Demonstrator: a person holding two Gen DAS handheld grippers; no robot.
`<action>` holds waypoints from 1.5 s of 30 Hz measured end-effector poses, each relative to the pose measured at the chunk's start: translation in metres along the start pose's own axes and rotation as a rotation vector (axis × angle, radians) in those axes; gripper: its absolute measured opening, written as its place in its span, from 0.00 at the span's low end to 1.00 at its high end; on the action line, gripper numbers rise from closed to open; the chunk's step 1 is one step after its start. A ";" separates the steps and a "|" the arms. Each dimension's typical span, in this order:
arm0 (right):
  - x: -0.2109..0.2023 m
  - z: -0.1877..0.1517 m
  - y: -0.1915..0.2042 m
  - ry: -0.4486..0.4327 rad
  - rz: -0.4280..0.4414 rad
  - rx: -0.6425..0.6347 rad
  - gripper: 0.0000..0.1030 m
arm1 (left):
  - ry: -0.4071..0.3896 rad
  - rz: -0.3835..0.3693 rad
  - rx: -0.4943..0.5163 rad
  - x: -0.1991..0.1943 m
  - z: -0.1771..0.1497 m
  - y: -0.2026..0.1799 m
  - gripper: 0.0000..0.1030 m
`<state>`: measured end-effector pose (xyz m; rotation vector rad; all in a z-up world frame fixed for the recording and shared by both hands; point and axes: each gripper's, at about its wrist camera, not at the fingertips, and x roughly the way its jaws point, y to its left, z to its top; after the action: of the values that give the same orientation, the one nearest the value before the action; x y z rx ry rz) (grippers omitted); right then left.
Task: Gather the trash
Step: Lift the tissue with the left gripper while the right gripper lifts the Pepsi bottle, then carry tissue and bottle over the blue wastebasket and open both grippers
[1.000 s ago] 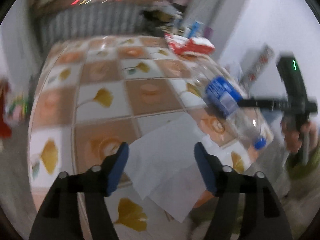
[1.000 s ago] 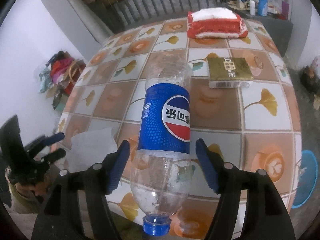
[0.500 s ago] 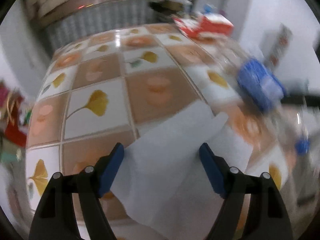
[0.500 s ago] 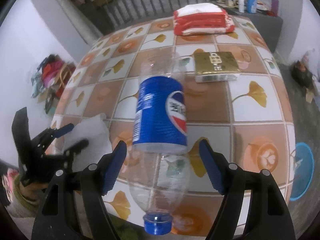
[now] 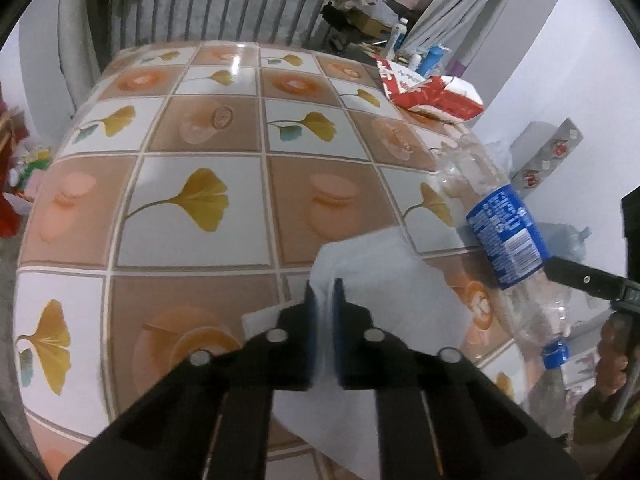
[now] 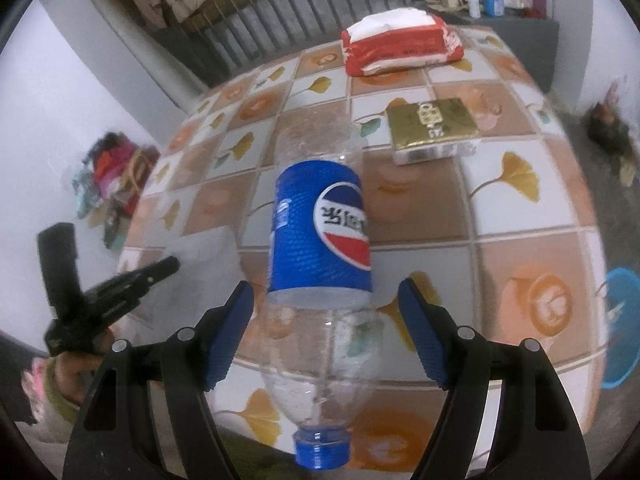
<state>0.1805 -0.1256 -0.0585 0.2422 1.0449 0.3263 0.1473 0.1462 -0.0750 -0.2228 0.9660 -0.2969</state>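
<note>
A white paper sheet (image 5: pixel 384 280) lies at the near edge of the tiled table (image 5: pixel 200 200). My left gripper (image 5: pixel 325 300) is shut on a pinched fold of that sheet. An empty clear Pepsi bottle (image 6: pixel 320 240) with a blue label and blue cap lies on the table, cap toward me. My right gripper (image 6: pixel 326 328) is open, its blue pads on either side of the bottle's lower body without touching it. The bottle also shows at the right of the left wrist view (image 5: pixel 504 236). The left gripper shows at the left of the right wrist view (image 6: pixel 120 284).
A red and white tissue pack (image 6: pixel 400 44) lies at the far end of the table. A gold box (image 6: pixel 432 128) sits beyond the bottle. A railing (image 5: pixel 220 4) runs behind the table. A blue basin (image 6: pixel 620 328) stands on the floor at the right.
My left gripper has closed from wide open onto the paper sheet, pinching up a fold. My right gripper stays open around the bottle and has shifted slightly.
</note>
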 end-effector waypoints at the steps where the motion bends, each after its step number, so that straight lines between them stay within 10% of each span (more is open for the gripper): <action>1: 0.000 -0.001 -0.001 0.001 0.010 0.011 0.69 | -0.009 -0.004 0.013 -0.002 0.000 -0.002 0.03; 24: 0.003 -0.004 -0.008 -0.001 0.102 0.091 0.58 | -0.176 -0.070 0.140 -0.060 0.012 -0.034 0.03; 45: -0.119 -0.033 -0.053 -0.310 0.164 0.221 0.58 | -0.296 -0.253 0.409 -0.108 0.054 -0.158 0.03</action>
<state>0.1046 -0.2182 0.0023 0.5623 0.7548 0.3094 0.1109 0.0386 0.0881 -0.0106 0.5674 -0.6662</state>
